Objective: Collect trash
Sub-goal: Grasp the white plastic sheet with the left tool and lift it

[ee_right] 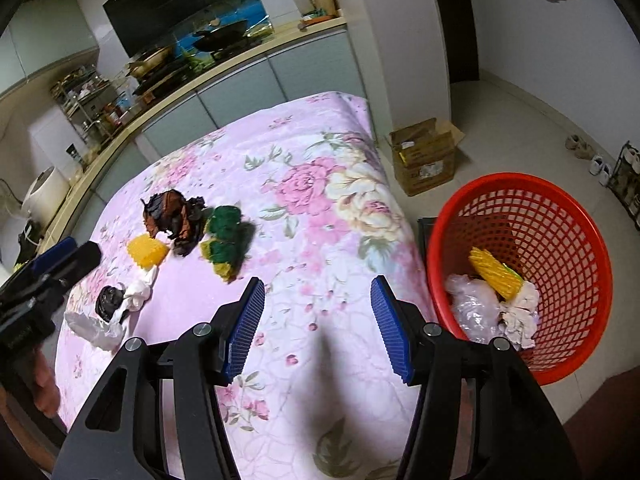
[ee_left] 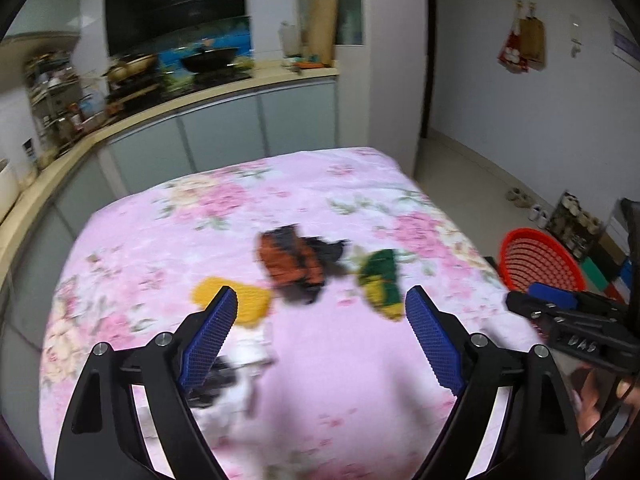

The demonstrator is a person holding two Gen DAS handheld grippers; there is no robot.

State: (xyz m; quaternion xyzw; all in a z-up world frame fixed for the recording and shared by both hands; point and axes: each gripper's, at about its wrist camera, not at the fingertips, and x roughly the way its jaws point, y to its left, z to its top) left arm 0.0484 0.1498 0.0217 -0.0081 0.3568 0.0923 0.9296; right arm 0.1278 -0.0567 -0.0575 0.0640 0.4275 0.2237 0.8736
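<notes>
Both the left gripper [ee_left: 320, 312] and right gripper [ee_right: 318, 300] are hanging released and empty over the flowered cloth [ee_right: 320, 184], mid-collection; next comes closing on the remaining trash [ee_right: 180, 220], then carrying it to the red basket [ee_right: 576, 216].

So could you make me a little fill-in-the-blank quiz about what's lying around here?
1. The basket beside the table is coloured ____.
2. The yellow sponge lies inside the ____.
3. The flowered tablecloth is mostly ____.
4. Both pairs of jaws hold ____.

Missing words: red; basket; pink; nothing
</notes>
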